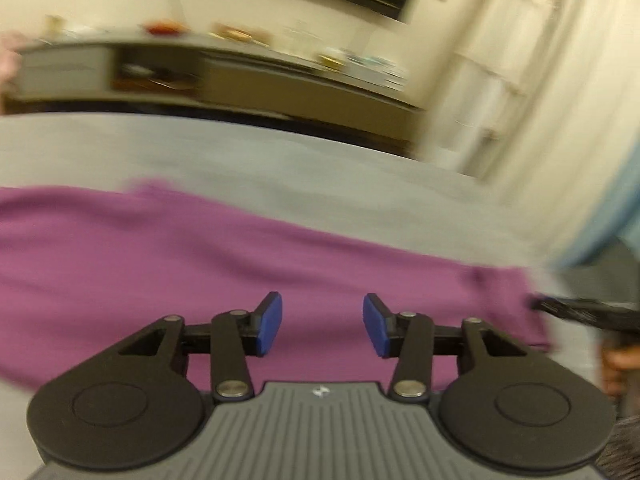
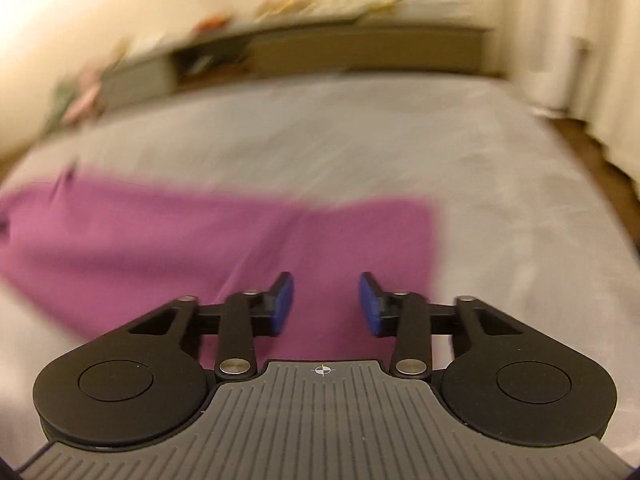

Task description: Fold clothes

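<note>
Your work surface is a wide bed covered in a pale grey sheet (image 2: 400,140), with cream walls behind it and a long low grey-and-brown cabinet (image 1: 248,76) along the far wall. The cabinet has an open compartment (image 1: 156,74) holding dark items too blurred to identify, and its top carries small colourful objects you cannot make out either.

The purple fabric garment (image 2: 168,232) lies flat on the sheet, stretched in a long band across the bed. In the right wrist view one end finishes in a straight, squared edge just ahead of you, with a soft crease running diagonally through the cloth.

Your left gripper (image 1: 322,324) hangs over the garment with its blue-padded fingers (image 1: 270,322) spread apart and nothing between them. Your right gripper (image 2: 326,304) sits above the squared end of the garment, its blue pads (image 2: 370,304) likewise parted and empty. Both views are smeared with motion blur.
</note>
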A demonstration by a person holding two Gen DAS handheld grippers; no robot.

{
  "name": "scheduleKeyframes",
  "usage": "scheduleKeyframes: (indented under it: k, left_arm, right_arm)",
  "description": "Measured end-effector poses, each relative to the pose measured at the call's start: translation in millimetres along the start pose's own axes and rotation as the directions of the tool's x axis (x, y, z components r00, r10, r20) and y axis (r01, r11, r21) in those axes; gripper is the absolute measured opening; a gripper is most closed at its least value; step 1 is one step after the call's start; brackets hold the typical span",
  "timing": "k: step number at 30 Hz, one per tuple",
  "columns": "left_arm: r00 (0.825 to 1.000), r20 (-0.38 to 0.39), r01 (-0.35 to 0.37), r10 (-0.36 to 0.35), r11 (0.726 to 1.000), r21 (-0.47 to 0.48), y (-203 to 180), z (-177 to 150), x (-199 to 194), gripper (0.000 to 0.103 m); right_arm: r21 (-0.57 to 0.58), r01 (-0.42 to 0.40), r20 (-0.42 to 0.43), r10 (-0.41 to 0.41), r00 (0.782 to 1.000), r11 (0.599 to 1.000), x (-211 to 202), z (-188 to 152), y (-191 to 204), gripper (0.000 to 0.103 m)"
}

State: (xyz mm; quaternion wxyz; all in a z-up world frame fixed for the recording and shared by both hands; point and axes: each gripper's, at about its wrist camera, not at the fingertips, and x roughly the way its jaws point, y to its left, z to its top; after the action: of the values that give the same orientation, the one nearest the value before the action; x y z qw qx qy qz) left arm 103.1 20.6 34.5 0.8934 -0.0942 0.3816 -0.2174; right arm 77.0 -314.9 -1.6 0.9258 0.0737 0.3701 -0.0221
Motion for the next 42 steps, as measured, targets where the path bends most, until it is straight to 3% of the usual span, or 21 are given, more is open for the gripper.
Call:
scheduleKeyframes:
  k: [2, 5, 8, 10, 11, 12, 14, 17, 18, 19, 24, 28, 30, 33, 35, 37, 38, 39, 40, 41, 42]
  left_arm:
    - [0.998, -0.04, 0.044, -0.042, 0.998, 0.043, -48, 7, 30, 0.054]
    - [0.997, -0.063, 0.047, -0.038, 0.989, 0.14, -114, 11, 72, 0.054]
    - [0.996, -0.081, -0.001, 0.021, 0.97, 0.244, -155, 0, 107, 0.053]
    - [0.992, -0.099, -0.05, 0.083, 0.952, 0.303, -174, -11, 129, 0.042]
    - [0.983, -0.127, -0.087, 0.13, 0.95, 0.299, -173, -19, 142, 0.037]
    - [0.981, -0.139, -0.094, 0.135, 0.959, 0.268, -167, -25, 149, 0.041]
    - [0.989, -0.127, -0.053, 0.077, 0.981, 0.188, -156, -29, 149, 0.043]
    - [0.986, -0.167, 0.043, -0.028, 0.995, 0.087, -151, -23, 153, 0.044]
    - [0.983, -0.179, 0.062, -0.05, 0.996, 0.065, -150, -21, 155, 0.032]
    - [0.982, -0.181, 0.06, -0.048, 0.996, 0.061, -150, -19, 156, 0.008]
    - [0.996, -0.08, 0.048, -0.048, 0.999, 0.008, -144, -18, 125, 0.008]
    - [0.994, -0.082, -0.065, 0.067, 0.997, 0.029, -144, -30, 120, 0.009]
    - [0.984, -0.114, -0.129, 0.136, 0.989, 0.068, -144, -40, 131, 0.012]
    - [0.982, -0.093, -0.154, 0.162, 0.984, 0.089, -146, -45, 128, 0.013]
    - [0.982, -0.095, -0.157, 0.166, 0.983, 0.092, -146, -45, 127, 0.014]
    - [0.983, -0.103, -0.146, 0.154, 0.986, 0.077, -144, -42, 124, 0.017]
    - [0.985, -0.096, -0.138, 0.144, 0.989, 0.06, -141, -41, 119, 0.017]
    - [0.988, -0.078, -0.131, 0.134, 0.99, 0.042, -139, -41, 111, 0.017]
    - [0.99, -0.06, -0.123, 0.125, 0.992, 0.024, -136, -41, 103, 0.017]
    - [0.992, -0.043, -0.116, 0.117, 0.993, 0.014, -135, -40, 97, 0.017]
    - [0.993, -0.028, -0.11, 0.11, 0.994, 0.016, -136, -39, 94, 0.017]
  right_arm:
    - [0.115, 0.014, 0.007, -0.015, 1.0, 0.993, 1, 3, -24, 0.053]
    - [0.257, -0.004, 0.002, 0.003, 1.0, 0.966, 6, 5, -52, 0.057]
    - [0.34, -0.056, 0.015, 0.054, 0.998, 0.939, 9, 3, -64, 0.063]
    - [0.357, -0.069, 0.006, 0.072, 0.997, 0.932, 19, 1, -66, 0.064]
    - [0.352, -0.066, -0.005, 0.072, 0.997, 0.934, 22, 1, -64, 0.066]
    - [0.344, -0.061, -0.017, 0.071, 0.997, 0.937, 23, 2, -62, 0.067]
    - [0.334, -0.058, -0.026, 0.07, 0.997, 0.941, 23, 2, -59, 0.068]
    - [0.319, -0.071, -0.006, 0.077, 0.997, 0.945, 15, 4, -52, 0.074]
    - [0.316, -0.075, -0.002, 0.08, 0.997, 0.946, 13, 4, -50, 0.076]
    - [0.315, -0.076, -0.001, 0.081, 0.997, 0.946, 13, 4, -51, 0.076]
    - [0.353, -0.08, 0.002, 0.085, 0.996, 0.932, 9, 2, -58, 0.075]
    - [0.312, -0.099, -0.021, 0.111, 0.994, 0.945, 14, 2, -48, 0.075]
    - [0.271, -0.09, -0.05, 0.107, 0.993, 0.958, 19, 0, -40, 0.066]
    - [0.19, -0.047, -0.118, 0.071, 0.99, 0.981, 29, -5, -28, 0.047]
    - [0.125, -0.021, -0.141, 0.038, 0.989, 0.992, 34, -6, -20, 0.041]
    - [0.052, 0.007, -0.123, -0.001, 0.992, 0.999, 31, -6, -11, 0.042]
    - [0.018, 0.025, -0.081, -0.024, 0.996, 1.0, 26, -4, -6, 0.048]
    - [-0.015, 0.046, -0.026, -0.047, 0.999, 0.999, 20, -2, -1, 0.064]
    - [-0.044, 0.06, 0.032, -0.059, 0.998, 0.997, 14, 0, 4, 0.071]
    - [-0.072, 0.05, 0.076, -0.045, 0.996, 0.996, 12, 1, 8, 0.072]
    - [-0.095, 0.017, 0.074, -0.01, 0.997, 0.995, 15, 1, 12, 0.061]
